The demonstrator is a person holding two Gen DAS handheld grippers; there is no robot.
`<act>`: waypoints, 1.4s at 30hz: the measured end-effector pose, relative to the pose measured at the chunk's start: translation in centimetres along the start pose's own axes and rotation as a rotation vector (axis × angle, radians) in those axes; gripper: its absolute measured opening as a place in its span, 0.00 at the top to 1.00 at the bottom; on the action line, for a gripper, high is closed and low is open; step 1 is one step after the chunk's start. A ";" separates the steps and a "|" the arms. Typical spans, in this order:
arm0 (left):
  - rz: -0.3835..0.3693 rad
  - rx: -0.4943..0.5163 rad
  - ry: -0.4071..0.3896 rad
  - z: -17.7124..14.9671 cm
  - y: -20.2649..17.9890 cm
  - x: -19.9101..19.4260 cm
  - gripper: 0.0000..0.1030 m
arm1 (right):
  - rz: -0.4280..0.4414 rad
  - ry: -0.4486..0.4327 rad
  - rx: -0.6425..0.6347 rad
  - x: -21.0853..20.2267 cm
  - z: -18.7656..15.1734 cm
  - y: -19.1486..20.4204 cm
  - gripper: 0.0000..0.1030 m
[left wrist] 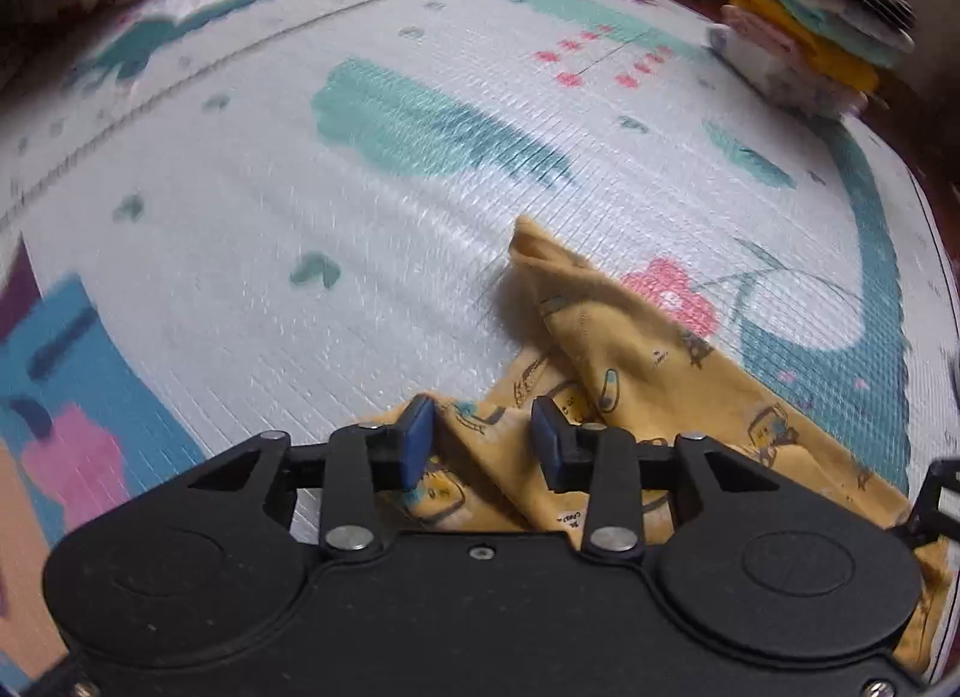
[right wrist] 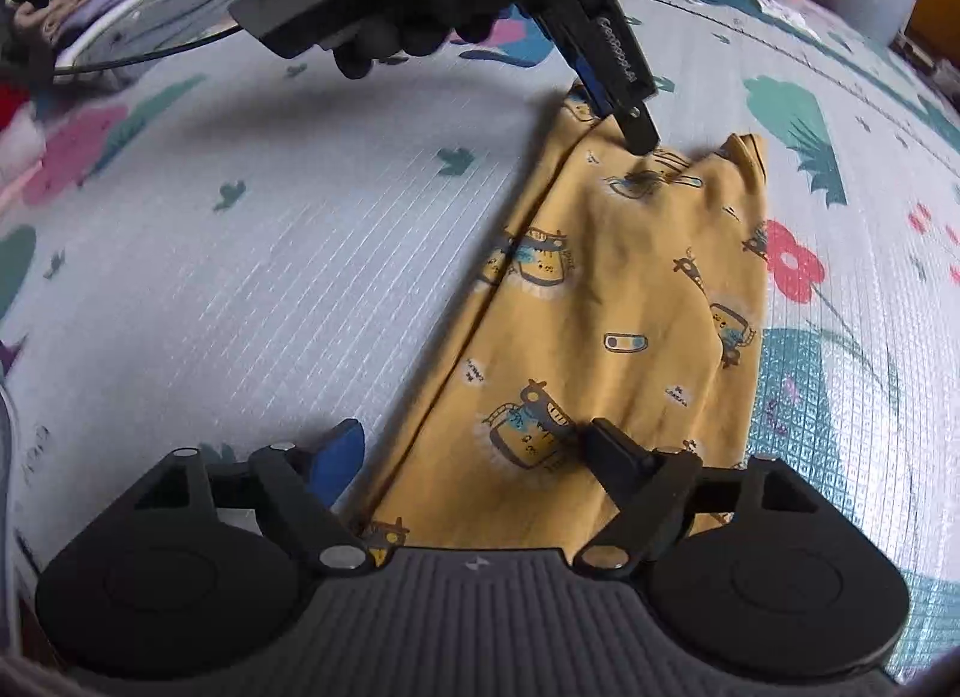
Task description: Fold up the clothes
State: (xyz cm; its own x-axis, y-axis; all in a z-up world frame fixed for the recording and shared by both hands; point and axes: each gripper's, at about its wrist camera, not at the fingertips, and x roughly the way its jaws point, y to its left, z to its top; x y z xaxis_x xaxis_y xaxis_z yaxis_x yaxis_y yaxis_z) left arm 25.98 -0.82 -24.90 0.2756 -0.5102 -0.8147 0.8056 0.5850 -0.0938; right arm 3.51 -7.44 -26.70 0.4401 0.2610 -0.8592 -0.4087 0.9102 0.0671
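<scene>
Left wrist view: the left gripper [left wrist: 483,436] has its blue fingers [left wrist: 417,439] apart, not clamped, with a raised fold of the yellow printed garment [left wrist: 606,349] between them. The garment lies on a patterned play mat [left wrist: 360,229]; a stack of folded clothes [left wrist: 816,37] sits far beyond the fingers, to their right. Right wrist view: the right gripper [right wrist: 474,445] stands wide open over the garment's near edge, its fingers [right wrist: 339,451] straddling the cloth without pressing it.
</scene>
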 end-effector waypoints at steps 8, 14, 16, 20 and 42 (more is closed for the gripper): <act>-0.173 0.170 -0.055 -1.4 -6.2 -2.7 0.75 | -0.006 -0.054 -0.056 -3.9 -2.2 -2.2 0.43; -0.151 0.205 0.028 -2.7 -9.3 0.2 0.77 | -0.019 0.011 -0.133 -3.8 -4.8 0.0 0.43; -0.174 0.254 -0.029 -2.4 -10.0 -1.3 0.77 | -0.054 -0.013 -0.161 -4.6 -5.5 1.0 0.46; -0.173 0.361 0.013 -4.3 -12.0 0.1 0.75 | -0.039 0.003 -0.193 -4.6 -6.3 2.4 0.47; -0.321 0.643 0.093 -10.2 -20.1 -6.9 0.63 | 0.270 0.220 -0.744 -11.5 5.5 -9.1 0.44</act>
State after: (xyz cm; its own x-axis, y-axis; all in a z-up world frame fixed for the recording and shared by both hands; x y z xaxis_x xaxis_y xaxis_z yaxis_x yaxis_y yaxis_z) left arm 2.58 -2.62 -23.18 -0.0492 -0.5219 -0.8516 0.9963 -0.0855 -0.0051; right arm 6.54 -16.92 -14.62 0.1154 0.3016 -0.9464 -0.9354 0.3535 -0.0014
